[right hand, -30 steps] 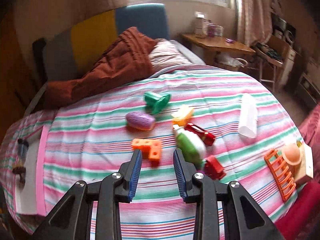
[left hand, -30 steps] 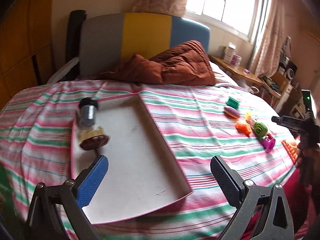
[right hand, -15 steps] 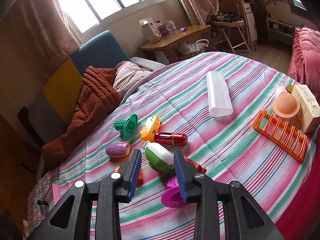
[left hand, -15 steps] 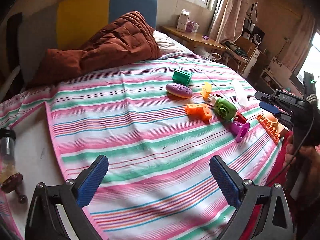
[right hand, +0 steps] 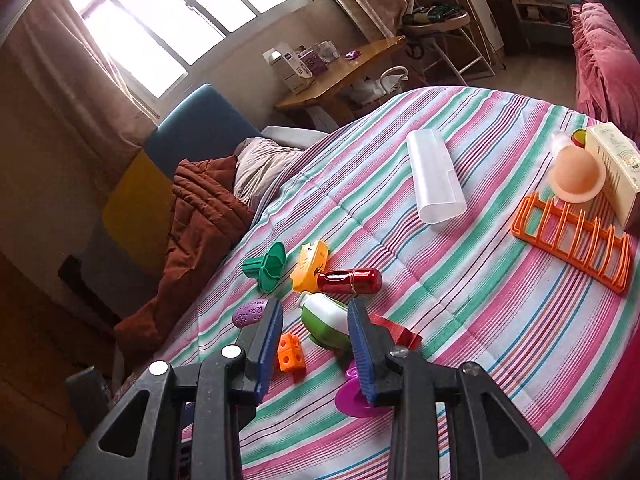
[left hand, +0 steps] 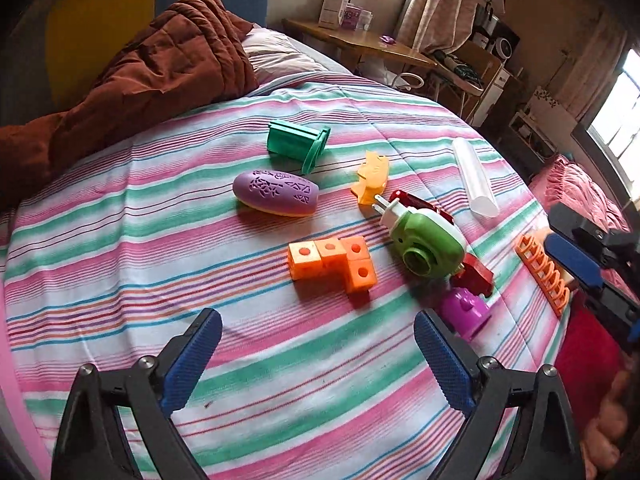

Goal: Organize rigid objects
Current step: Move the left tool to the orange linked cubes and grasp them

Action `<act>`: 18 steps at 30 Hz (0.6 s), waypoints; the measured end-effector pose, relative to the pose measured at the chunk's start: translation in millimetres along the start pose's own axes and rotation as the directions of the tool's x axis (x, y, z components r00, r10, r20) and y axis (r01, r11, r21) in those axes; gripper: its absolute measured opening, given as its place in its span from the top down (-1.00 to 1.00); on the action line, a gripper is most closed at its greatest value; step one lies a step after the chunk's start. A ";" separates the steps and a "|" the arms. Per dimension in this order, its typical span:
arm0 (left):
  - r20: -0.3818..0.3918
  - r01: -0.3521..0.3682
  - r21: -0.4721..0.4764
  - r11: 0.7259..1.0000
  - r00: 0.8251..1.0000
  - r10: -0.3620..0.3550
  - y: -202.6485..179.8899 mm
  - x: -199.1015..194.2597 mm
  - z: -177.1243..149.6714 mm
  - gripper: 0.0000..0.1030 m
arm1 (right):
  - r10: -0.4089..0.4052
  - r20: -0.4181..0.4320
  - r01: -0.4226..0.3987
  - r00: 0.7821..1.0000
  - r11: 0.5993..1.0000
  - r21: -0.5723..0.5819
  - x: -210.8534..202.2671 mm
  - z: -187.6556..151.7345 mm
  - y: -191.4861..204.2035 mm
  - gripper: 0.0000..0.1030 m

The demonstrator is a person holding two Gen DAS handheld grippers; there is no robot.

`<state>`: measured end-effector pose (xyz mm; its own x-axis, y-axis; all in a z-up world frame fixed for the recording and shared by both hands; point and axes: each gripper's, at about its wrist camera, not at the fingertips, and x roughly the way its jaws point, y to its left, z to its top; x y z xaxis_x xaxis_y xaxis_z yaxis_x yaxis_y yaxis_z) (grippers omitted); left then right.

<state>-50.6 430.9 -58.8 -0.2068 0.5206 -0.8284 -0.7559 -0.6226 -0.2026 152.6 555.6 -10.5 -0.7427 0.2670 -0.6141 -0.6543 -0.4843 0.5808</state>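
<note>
Only right wrist view shows peach cup (right hand: 576, 178), cream box (right hand: 616, 168).

Orange block piece (left hand: 334, 263), purple oval (left hand: 276, 192) and green plug-in device (left hand: 425, 243) lie on striped bedspread (left hand: 120, 240).

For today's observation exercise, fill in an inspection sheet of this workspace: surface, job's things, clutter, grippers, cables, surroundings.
Surface: striped bedspread, fairly flat.
Job's things: green holder, purple oval, orange cube block, green plug-in device, red bottle, magenta piece, clear case, orange rack, all lying loose.
Clutter: brown quilt.
Grippers: left gripper jaws wide, empty; right gripper jaws narrow, empty, above the toys.
Cables: nothing seen.
Surroundings: wooden desk, window.
</note>
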 end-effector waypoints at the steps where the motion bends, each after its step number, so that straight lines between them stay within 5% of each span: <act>1: 0.000 0.002 -0.005 1.000 1.000 -0.002 0.1 4.4 4.3 -0.88 | 0.006 -0.004 -0.006 1.000 1.000 0.004 0.5 0.0 -0.6 0.35; 6: 0.003 -0.013 0.014 1.000 1.000 0.013 -6.0 18.3 20.6 -0.98 | 0.037 -0.018 -0.037 0.999 0.999 0.018 3.1 0.4 -2.0 0.35; 11: -0.052 -0.050 0.200 0.979 0.997 0.062 -21.6 42.1 25.0 -1.00 | 0.062 -0.027 -0.060 0.998 0.997 0.051 4.1 1.3 -6.7 0.35; 18: -0.071 -0.069 0.336 0.939 0.993 0.098 -31.9 65.0 34.8 -1.00 | 0.071 -0.038 -0.069 0.997 0.996 0.055 5.6 1.1 -6.9 0.35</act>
<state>-61.5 505.0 -88.0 -0.2352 0.4140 -0.8793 -0.9046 -0.4242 0.0422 152.8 561.3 -17.3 -0.7817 0.2002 -0.5907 -0.6081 -0.4548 0.6507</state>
